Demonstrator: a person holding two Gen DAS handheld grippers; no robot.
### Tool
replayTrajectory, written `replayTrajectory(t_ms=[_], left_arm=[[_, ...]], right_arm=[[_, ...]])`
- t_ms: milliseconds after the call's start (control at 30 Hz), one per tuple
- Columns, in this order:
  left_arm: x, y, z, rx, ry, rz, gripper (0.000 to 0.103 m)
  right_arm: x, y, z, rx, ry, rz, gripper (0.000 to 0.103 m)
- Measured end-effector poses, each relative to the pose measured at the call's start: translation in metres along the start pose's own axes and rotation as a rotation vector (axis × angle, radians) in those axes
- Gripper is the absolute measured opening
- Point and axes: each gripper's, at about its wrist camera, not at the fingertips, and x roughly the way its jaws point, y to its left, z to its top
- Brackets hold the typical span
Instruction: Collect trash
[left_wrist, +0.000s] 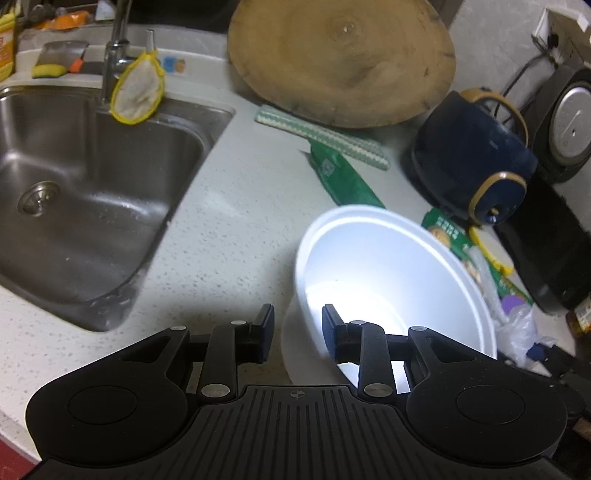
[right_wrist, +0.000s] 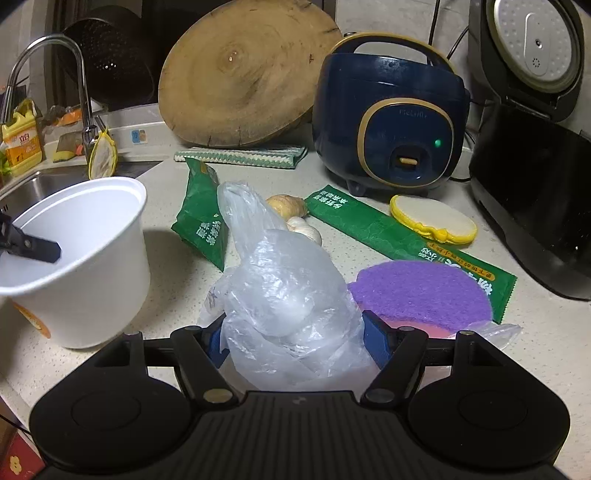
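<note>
The left gripper (left_wrist: 297, 334) pinches the near wall of the white bowl (left_wrist: 391, 280), one finger outside and one inside the rim, and holds it tilted just above the counter (left_wrist: 229, 236) beside the sink (left_wrist: 92, 192). The right gripper (right_wrist: 295, 343) stands wide, its blue pads on either side of the crumpled clear plastic bag (right_wrist: 288, 295); the film bulges between them, but whether the pads actually press it cannot be told.

Several things could go wrong from here. The bag is slack and slippery, so a close on its loose folds may catch only a thin layer, and the rest could slide free on the lift. Just ahead and to the right of the right gripper lies the purple sponge (right_wrist: 421, 291), with the bag's edge trailing beside it; a sweeping lift may drag the sponge along. Further ahead sit the garlic (right_wrist: 306, 229) and two green wrappers (right_wrist: 373, 225), which a pulled bag could scatter. To the left, the bowl hangs from one thin wall: it may flex, pivot or slip as the bag is pushed in.
</note>
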Motion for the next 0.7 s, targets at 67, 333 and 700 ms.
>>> replayTrajectory(t_ms=[67,333,700], left_arm=[[0.007,-0.001,-0.002,-0.004,0.012,-0.013,0.03],[0.006,0.013,-0.007,-0.081,0.024,-0.163,0.015],[-0.061,0.041,-0.016,-0.023,-0.041,-0.239,0.015]], right_arm=[[0.001,-0.002,0.002,0.014,0.006,0.017,0.067],[-0.021,0.007,0.012,0.008,0.015,0.114,0.021],[-0.076,0.048,0.006,-0.008,0.015,0.186,0.02]])
